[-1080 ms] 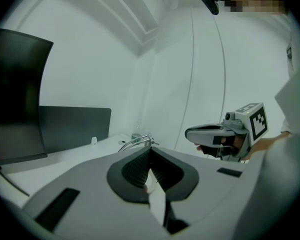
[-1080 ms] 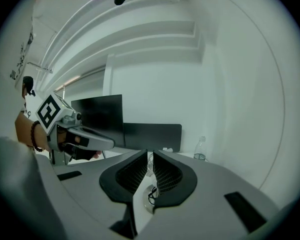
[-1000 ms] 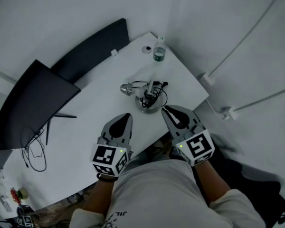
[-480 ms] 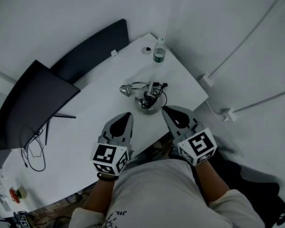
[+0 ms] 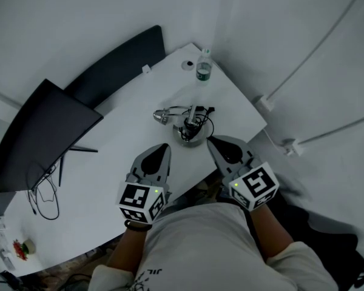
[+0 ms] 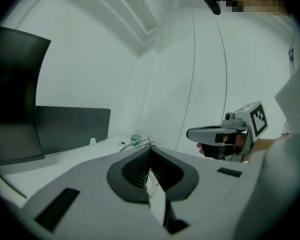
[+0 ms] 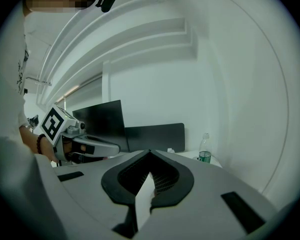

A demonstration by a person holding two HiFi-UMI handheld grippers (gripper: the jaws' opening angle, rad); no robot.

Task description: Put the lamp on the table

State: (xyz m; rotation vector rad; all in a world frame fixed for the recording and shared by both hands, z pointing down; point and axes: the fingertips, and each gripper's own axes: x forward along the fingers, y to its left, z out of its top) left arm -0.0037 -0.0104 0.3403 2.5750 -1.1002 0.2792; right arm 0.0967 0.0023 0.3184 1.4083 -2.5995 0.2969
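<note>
The lamp [image 5: 188,123], a small metal desk lamp with a round base, a bent arm and a coiled black cable, stands on the white table [image 5: 127,144] near its front edge. My right gripper [image 5: 212,140] hovers just right of the lamp's base, jaws shut and empty, not touching it. My left gripper [image 5: 162,148] hangs over the table a little in front and left of the lamp, also shut and empty. In the left gripper view, the lamp's curved arm [image 6: 138,143] peeks above the closed left gripper [image 6: 150,150]. The right gripper [image 7: 150,154] shows closed tips in its own view.
A water bottle [image 5: 203,64] stands at the table's far corner, also seen as the bottle [image 7: 205,154]. A dark monitor [image 5: 42,132] with cables sits at the left, and a dark divider panel [image 5: 118,62] runs along the back edge. White walls close in at the right.
The right gripper has drawn back slightly toward the person. The lamp and the left gripper have stayed put.
</note>
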